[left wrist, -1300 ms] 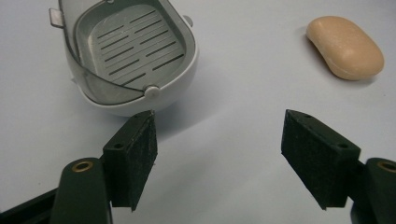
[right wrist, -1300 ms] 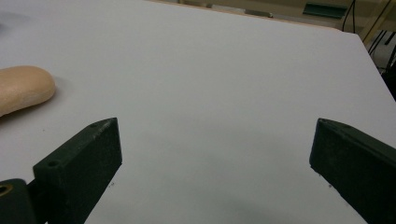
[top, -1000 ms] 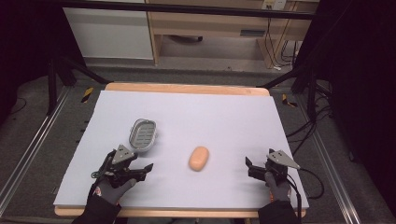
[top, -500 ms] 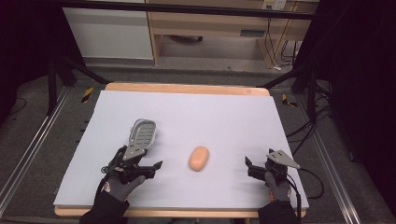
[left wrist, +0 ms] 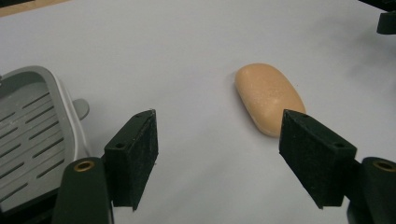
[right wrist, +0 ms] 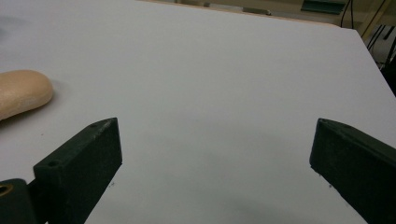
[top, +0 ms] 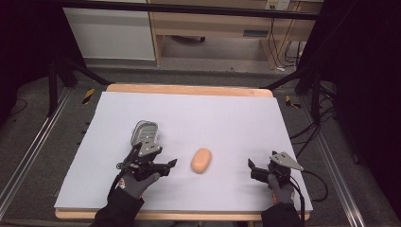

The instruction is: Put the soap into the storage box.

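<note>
**High view: soap sits between the tongs, left pair closer**

High view, quick look: orange soap bar [top: 201, 160] lies on the white sheet [top: 227, 118], roughly midway btwn the two tongs but nearer the left gripper [top: 161, 168]. Left jaws spread wide, nothing in them. In the left gripper view the bar [left wrist: 269, 98] is just ahead and off toward the right jaw, its long axis running away from the tongs and a bit slantwise, so the jaws would straddle its short width w/ a small swing that way. Grey slotted soap dish [top: 143, 133] sits just beyond the left tongs, on their outer side.

Right gripper [top: 257, 171] also spread, empty, well apart from the bar; right gripper view has the bar's end [right wrist: 21, 93] far off past its left jaw.

My call: left hand's the one to take it.
</note>
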Demonstrator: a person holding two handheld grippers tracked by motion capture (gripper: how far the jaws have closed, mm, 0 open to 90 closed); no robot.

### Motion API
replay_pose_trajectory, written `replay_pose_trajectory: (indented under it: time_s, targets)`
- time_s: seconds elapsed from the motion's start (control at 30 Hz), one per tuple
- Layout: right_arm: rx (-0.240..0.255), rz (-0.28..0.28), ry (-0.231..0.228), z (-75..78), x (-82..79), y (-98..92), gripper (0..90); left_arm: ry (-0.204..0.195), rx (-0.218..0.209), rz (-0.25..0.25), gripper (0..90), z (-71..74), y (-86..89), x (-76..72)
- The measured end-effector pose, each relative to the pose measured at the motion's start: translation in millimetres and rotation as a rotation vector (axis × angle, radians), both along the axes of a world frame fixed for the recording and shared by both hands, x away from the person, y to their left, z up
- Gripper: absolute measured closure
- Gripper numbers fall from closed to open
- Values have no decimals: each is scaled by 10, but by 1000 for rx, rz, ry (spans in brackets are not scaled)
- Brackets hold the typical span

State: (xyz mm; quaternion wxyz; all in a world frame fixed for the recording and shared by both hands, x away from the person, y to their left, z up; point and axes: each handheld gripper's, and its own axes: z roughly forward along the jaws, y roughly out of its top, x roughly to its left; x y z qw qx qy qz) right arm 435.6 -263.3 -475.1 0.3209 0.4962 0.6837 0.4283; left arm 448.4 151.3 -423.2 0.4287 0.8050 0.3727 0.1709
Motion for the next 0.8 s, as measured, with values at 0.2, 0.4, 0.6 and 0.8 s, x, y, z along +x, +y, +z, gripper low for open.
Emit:
replay_pose_trajectory:
  time_s: [0.2,0.4,0.6,0.8]
  targets:
    - [1,-1,0,1,1,4,25,-8,12,-15,279,41,-167,58]
    - [1,-3,2,1,2,3,25,-11,19,-26,277,46,-328,104]
    - [3,-1,0,1,1,3,25,-2,22,-39,279,12,-459,138]
    - [2,-3,2,2,4,1,25,-1,37,-46,279,-19,-564,173]
